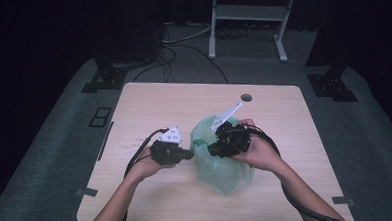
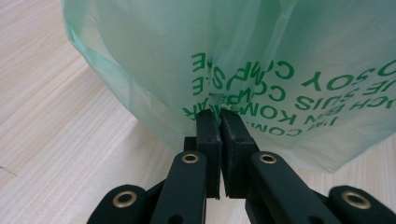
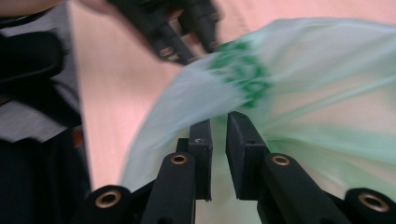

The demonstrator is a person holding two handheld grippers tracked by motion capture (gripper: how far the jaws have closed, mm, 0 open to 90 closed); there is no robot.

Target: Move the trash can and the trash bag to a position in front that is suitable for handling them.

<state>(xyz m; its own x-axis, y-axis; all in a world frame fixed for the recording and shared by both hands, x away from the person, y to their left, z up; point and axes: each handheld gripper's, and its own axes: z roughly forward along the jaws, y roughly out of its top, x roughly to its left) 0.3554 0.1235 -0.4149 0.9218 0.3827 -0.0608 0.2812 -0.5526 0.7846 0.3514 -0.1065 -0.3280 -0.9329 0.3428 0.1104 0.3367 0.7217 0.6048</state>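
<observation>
One wooden table [image 1: 149, 103] carries a translucent green bag [image 1: 221, 164] printed with green lettering, puffed up between the two grippers. The left gripper [image 2: 219, 114] sits just at the bag's left side, its jaws pressed together on a fold of the film beside the lettering. The right gripper [image 3: 218, 122] is over the bag's top, jaws a narrow gap apart; whether film lies between them I cannot tell, the view being blurred.
</observation>
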